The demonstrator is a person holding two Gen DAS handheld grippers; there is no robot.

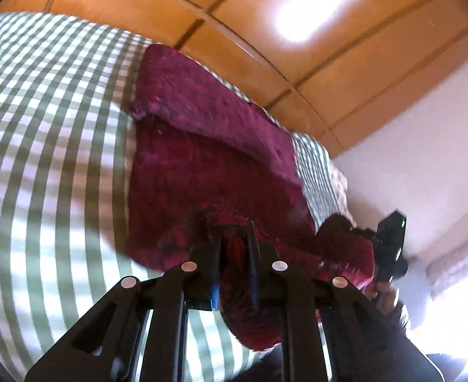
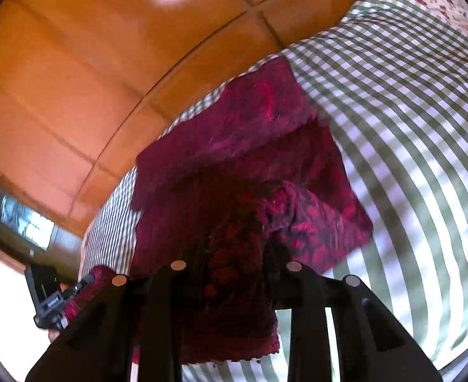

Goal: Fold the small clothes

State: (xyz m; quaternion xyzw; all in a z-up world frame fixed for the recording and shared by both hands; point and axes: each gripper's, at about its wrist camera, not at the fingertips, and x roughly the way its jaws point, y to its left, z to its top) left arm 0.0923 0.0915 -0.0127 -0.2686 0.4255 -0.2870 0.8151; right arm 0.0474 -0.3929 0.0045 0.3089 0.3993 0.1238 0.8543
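A dark red knitted garment [image 1: 202, 146] lies partly on the green-and-white checked bed cover [image 1: 49, 133], with its near edge lifted. My left gripper [image 1: 234, 232] is shut on that near edge, with cloth bunched between its fingers. In the right wrist view the same garment [image 2: 250, 133] lies ahead, and my right gripper [image 2: 234, 248] is shut on its other near corner, with cloth hanging down over the fingers. The right gripper shows at the right of the left wrist view [image 1: 390, 245]. The left gripper shows at the lower left of the right wrist view [image 2: 47, 299].
An orange wooden wardrobe [image 1: 297, 51] stands beyond the bed's far edge, also in the right wrist view [image 2: 74, 63]. A white wall [image 1: 425, 146] is to the right. A floral pillow [image 2: 447, 6] lies at the bed's far right.
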